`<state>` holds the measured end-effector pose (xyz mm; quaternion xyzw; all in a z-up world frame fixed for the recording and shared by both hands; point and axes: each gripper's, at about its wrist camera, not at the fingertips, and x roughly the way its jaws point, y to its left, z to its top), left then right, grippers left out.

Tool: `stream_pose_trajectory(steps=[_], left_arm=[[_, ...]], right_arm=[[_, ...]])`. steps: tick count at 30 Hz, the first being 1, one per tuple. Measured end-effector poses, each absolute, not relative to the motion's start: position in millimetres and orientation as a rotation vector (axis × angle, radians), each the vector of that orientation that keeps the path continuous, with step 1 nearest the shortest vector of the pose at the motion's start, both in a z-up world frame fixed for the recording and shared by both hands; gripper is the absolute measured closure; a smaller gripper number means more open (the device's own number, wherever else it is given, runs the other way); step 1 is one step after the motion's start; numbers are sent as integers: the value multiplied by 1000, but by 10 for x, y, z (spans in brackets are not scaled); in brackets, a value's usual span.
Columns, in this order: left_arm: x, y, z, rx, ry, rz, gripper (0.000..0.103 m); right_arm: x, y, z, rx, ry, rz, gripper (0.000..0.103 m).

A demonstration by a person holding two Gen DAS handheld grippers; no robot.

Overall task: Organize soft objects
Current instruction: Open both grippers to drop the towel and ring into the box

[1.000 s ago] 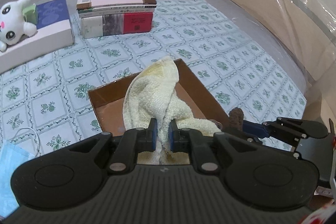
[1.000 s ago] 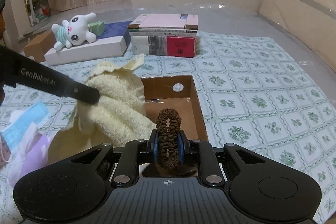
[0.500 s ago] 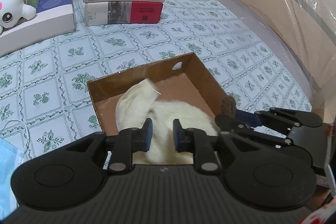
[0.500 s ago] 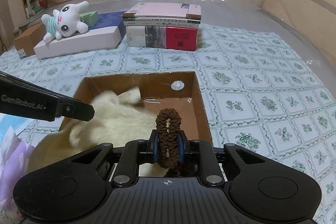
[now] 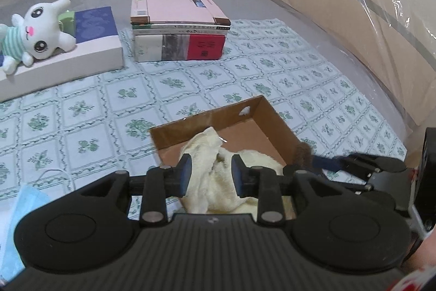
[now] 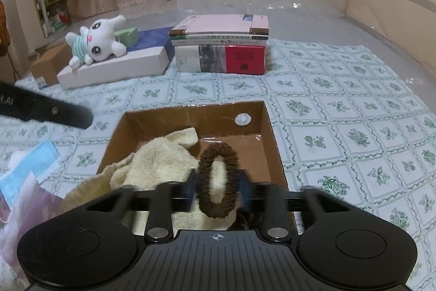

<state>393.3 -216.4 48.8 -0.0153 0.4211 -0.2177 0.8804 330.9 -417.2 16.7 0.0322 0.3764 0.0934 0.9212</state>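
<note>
A cream towel (image 5: 207,152) lies crumpled in the left half of the open cardboard box (image 5: 275,119). My left gripper (image 5: 209,173) hovers above it with its jaws opening, and the pads do not touch the cloth. My right gripper (image 6: 218,190) hangs over the box's near edge (image 6: 269,132). Its jaws are opening around a brown scrunchie (image 6: 218,147), which stands upright as a round ring, still touching both pads. The towel (image 6: 158,160) spills over the box's near-left corner. One left finger (image 6: 68,113) shows at the left edge. The scrunchie (image 5: 301,154) also peeks in at the right of the left wrist view.
A white plush toy (image 5: 35,37) lies on a flat white box (image 5: 68,64) at the back left, beside a stack of books (image 5: 177,29). A blue face mask (image 6: 32,168) and a purple sheet (image 6: 27,209) lie left of the cardboard box. Plastic-covered wall runs along the right.
The towel went from hanging in my left gripper to lying in the box, and the left jaws spread apart. The right jaws widened, so the flattened scrunchie rounded out.
</note>
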Motion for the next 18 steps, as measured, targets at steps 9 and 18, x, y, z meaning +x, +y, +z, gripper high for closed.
stream_pose_trajectory(steps=[9,18], left_arm=[[3602,-1932,586,-49,850,-422,73],[2907,-1679,700,-64,791,-380,63]], right_arm=[[3079,-4137,325,70,784,158,54],[2483,-3912,428,87,816,139,54]])
